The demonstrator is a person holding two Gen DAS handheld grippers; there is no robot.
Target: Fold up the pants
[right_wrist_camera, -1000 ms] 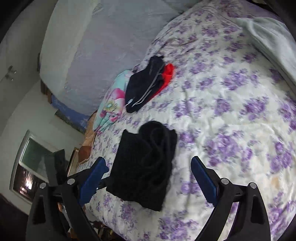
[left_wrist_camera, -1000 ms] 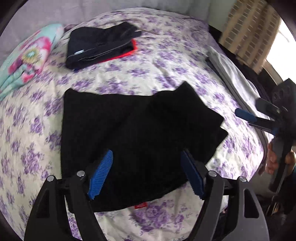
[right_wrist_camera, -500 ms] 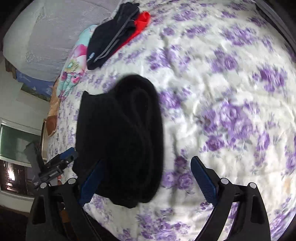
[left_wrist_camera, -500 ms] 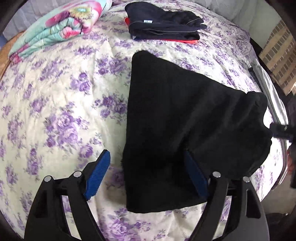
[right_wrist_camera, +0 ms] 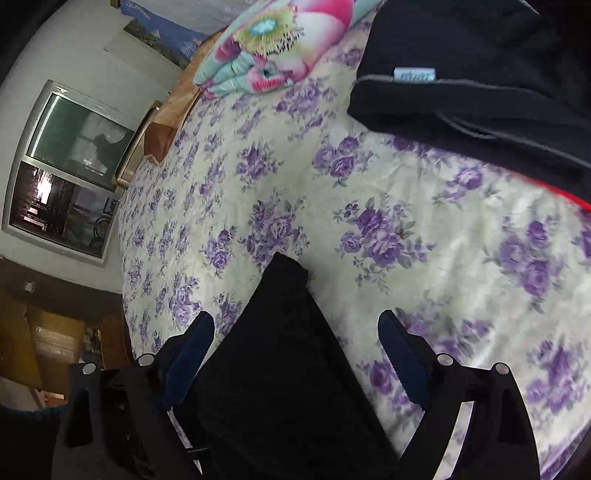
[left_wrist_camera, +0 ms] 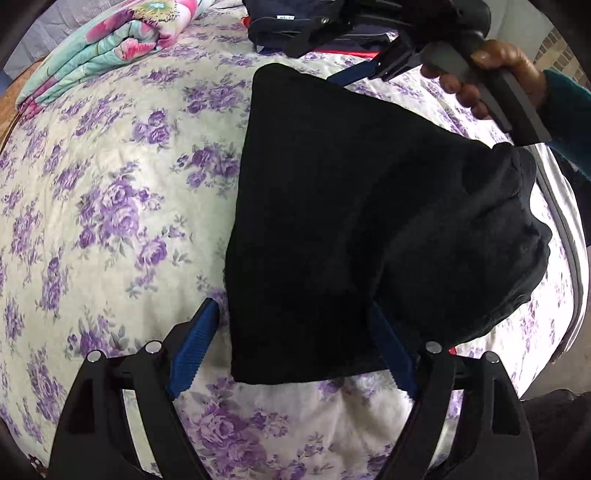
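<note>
The black pants (left_wrist_camera: 351, 221) lie folded into a thick wedge on the flowered bedspread (left_wrist_camera: 110, 221). My left gripper (left_wrist_camera: 293, 352) hangs over their near edge, jaws wide and opening, with the near left corner between the blue pads, which do not press on it. In the left wrist view a hand (left_wrist_camera: 480, 74) holds my right gripper (left_wrist_camera: 354, 72) at the far corner. In the right wrist view that corner of the pants (right_wrist_camera: 280, 369) lies between the jaws of the right gripper (right_wrist_camera: 297, 350), which are closing and stand clear of the cloth.
A stack of dark folded clothes (left_wrist_camera: 295, 22) with a red piece underneath sits just beyond the pants, close to the right gripper (right_wrist_camera: 480, 92). A folded flowered blanket (left_wrist_camera: 110, 48) lies at the far left. The bed's edge (left_wrist_camera: 569, 240) runs along the right.
The right gripper has swung across the bed from the side to the pants' far corner. The left gripper has come lower and closer to the near edge, and its jaws have widened.
</note>
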